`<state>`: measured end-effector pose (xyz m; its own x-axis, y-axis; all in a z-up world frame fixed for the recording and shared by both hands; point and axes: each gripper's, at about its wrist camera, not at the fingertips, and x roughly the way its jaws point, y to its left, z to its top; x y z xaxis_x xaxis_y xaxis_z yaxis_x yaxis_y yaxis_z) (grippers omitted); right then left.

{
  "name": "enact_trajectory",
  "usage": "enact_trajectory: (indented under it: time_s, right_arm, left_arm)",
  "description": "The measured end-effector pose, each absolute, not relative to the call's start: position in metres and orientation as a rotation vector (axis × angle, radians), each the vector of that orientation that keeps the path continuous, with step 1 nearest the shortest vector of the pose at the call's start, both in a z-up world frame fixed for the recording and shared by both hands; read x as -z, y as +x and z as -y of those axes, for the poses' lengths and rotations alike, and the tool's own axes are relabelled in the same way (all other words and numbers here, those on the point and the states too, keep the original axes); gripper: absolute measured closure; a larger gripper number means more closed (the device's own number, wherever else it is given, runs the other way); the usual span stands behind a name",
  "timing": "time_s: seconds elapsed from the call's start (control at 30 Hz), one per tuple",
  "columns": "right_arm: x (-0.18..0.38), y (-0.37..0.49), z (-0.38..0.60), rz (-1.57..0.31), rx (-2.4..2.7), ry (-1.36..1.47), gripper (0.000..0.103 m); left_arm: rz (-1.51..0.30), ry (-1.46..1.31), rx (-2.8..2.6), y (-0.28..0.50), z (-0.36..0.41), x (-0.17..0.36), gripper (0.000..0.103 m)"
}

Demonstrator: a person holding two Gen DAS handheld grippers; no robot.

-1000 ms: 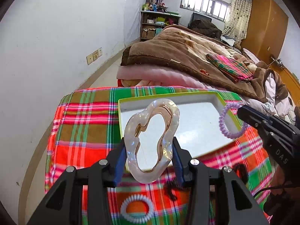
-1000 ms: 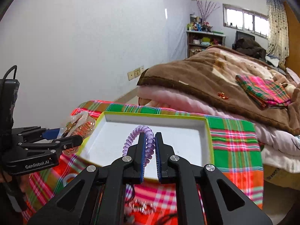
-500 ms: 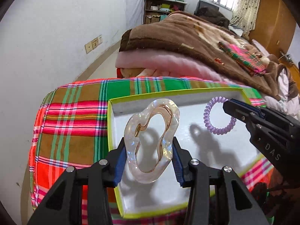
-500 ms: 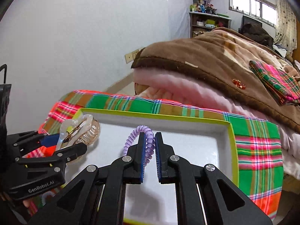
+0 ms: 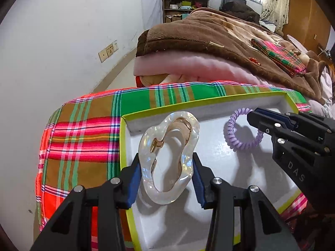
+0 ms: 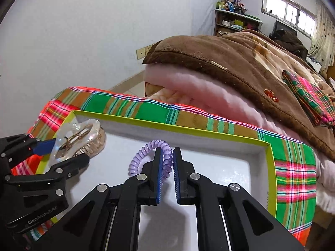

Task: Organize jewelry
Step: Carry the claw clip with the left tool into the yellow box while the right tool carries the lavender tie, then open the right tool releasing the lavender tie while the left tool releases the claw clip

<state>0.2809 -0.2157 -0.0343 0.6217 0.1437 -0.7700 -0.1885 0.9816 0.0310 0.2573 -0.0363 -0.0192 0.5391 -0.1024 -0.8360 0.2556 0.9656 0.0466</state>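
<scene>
My left gripper point(image 5: 166, 178) is shut on a clear, pearly hair claw clip point(image 5: 167, 152) and holds it over the left part of a white tray with a yellow-green rim point(image 5: 123, 146). The clip also shows in the right wrist view point(image 6: 77, 142). My right gripper point(image 6: 166, 167) is shut on a purple spiral hair tie point(image 6: 148, 152), with a slight gap between the pads, low over the tray's middle point(image 6: 270, 161). The tie hangs to the left of the fingers. In the left wrist view the tie point(image 5: 236, 133) sits at the right gripper's tip point(image 5: 257, 117).
The tray lies on a bright plaid cloth point(image 5: 83, 136). Behind it is a bed with a pink quilt point(image 6: 199, 90) and a brown blanket point(image 6: 240, 58). A white wall stands to the left. A shelf point(image 6: 232, 23) stands at the far end of the room.
Both grippers have moved forward and down over the tray with their items. The right gripper's pads have parted slightly around the purple tie.
</scene>
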Motion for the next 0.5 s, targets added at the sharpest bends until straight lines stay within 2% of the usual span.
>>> enact_trajectory:
  time_s: [0.5]
  right_arm:
    - [0.0430,0.2893,0.2171,-0.907,-0.160,-0.080,0.093]
  left_arm:
    - [-0.984,0.221,0.178,0.2616,0.0440,0.0237,0.056]
